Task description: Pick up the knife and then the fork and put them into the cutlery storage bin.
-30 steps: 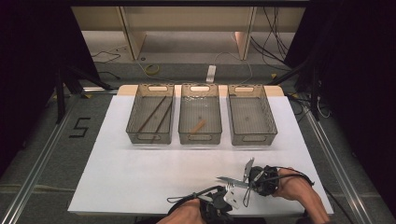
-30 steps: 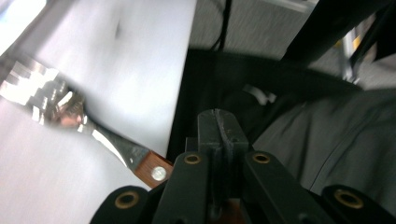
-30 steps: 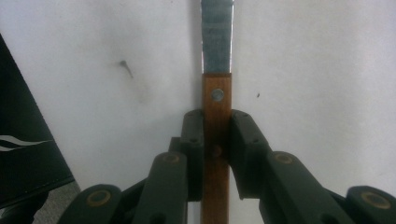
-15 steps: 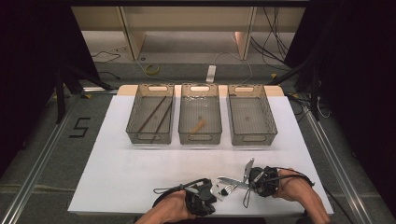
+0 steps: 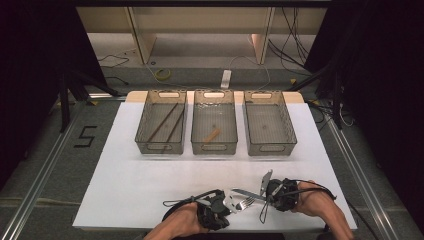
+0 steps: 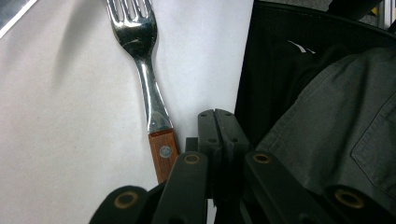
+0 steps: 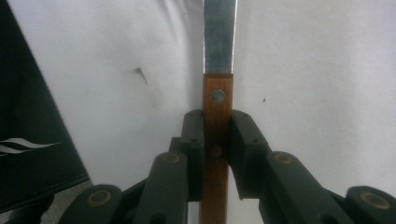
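Observation:
In the right gripper view my right gripper is shut on the wooden handle of a knife, whose steel blade runs away over the white table. In the high view that right gripper sits near the front edge and points left, with the knife sticking out of it. A fork with a wooden handle lies flat on the table just left of my left gripper, whose jaws are pressed together with nothing between them. The high view has the fork between both hands, just ahead of the left gripper.
Three mesh trays stand in a row at the back. Two dark sticks lie in the left tray, a short wooden piece in the middle tray, and I see nothing in the right tray. The white table ends just behind my hands.
My left hand has slid left along the front edge, leaving the fork in plain sight on the table. The right hand and the knife have stayed put.

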Available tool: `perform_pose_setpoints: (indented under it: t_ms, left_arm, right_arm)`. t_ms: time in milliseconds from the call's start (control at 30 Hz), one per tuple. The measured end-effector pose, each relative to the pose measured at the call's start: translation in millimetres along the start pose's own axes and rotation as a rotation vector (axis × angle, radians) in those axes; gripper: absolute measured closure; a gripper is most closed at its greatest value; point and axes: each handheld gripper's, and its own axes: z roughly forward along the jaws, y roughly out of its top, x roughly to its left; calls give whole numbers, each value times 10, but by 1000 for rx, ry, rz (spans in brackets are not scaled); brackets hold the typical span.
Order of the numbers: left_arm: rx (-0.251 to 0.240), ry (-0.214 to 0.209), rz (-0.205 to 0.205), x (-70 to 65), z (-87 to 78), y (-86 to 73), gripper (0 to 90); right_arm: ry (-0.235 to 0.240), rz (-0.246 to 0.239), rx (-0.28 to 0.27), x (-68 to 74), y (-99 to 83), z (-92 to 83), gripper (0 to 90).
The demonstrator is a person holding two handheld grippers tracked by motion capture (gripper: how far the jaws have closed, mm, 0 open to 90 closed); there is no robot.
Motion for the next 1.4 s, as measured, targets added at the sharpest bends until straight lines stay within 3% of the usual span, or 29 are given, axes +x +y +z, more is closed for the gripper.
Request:
perform_pose_setpoints:
  t_ms: [200, 300, 533, 700, 833, 1067, 1233, 1400]
  left_arm:
    - [-15, -6, -3, -5, -27, 2, 879]
    - [-21, 1, 0, -14, -39, 1, 868]
    - [-89, 6, -19, -27, -157, -19, 784]
    - [-201, 45, -67, 6, -340, -108, 583]
    - [-297, 71, -130, 73, -521, -226, 443]
    - [-426, 131, -239, 196, -759, -481, 327]
    - [-466, 160, -285, 254, -822, -597, 276]
    - [-481, 192, -305, 279, -863, -650, 238]
  right_arm:
    - [1, 18, -57, -23, -37, -101, 773]
    - [-6, 17, -55, -22, -34, -106, 773]
    - [-7, 44, -125, -36, -68, -207, 773]
    - [-23, 61, -155, -95, -98, -261, 773]
    - [-39, 105, -193, -175, -136, -336, 774]
    - [-82, 187, -244, -404, -165, -484, 773]
    - [-96, 245, -269, -589, -142, -519, 773]
    - [-121, 337, -305, -814, -84, -583, 773]
